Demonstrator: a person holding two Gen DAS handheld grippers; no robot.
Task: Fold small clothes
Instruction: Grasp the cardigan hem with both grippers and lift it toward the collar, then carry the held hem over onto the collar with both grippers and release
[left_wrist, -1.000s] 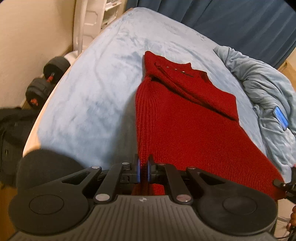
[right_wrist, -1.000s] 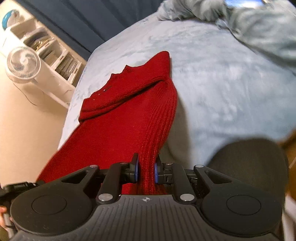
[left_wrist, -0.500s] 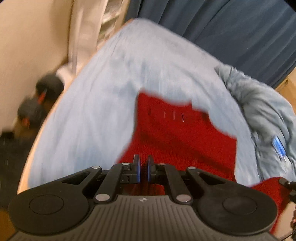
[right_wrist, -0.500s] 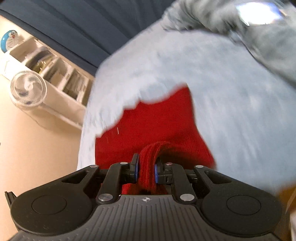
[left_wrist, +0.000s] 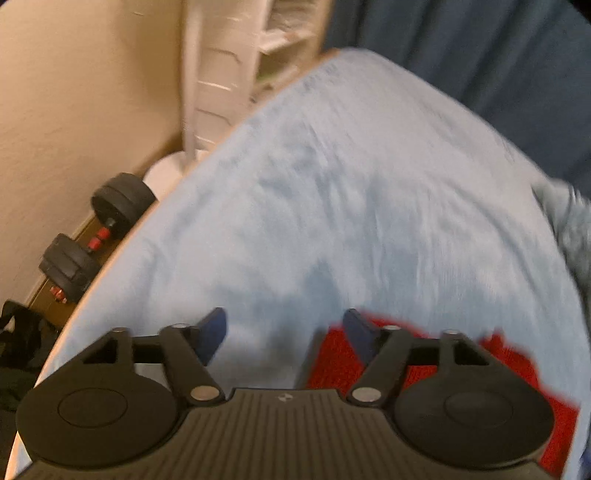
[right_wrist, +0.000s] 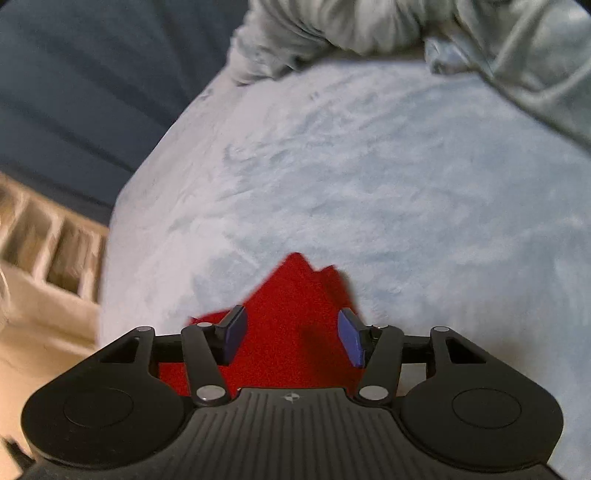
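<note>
A red knit garment (left_wrist: 509, 365) lies on the light blue bed cover (left_wrist: 351, 206), low and right in the left wrist view, mostly behind the gripper body. My left gripper (left_wrist: 284, 332) has its jaws opening wide over bare bed cover, with the garment's edge by the right finger and nothing pressed between the pads. In the right wrist view the red garment (right_wrist: 291, 314) lies under and between the fingers of my right gripper (right_wrist: 291, 338). Its jaws are opening too, and the pads stand clear of the cloth. Both views are blurred.
A crumpled grey-blue blanket (right_wrist: 443, 40) lies at the far side of the bed. Dark blue curtains (left_wrist: 480, 48) hang behind. Dumbbells (left_wrist: 92, 240) sit on the floor by the bed's left edge, near a white shelf unit (left_wrist: 229, 74) and a dark bag (left_wrist: 18, 343).
Both grippers carried the garment's near hem forward over the rest of it, then let go. Their jaws went from shut on the cloth to apart.
</note>
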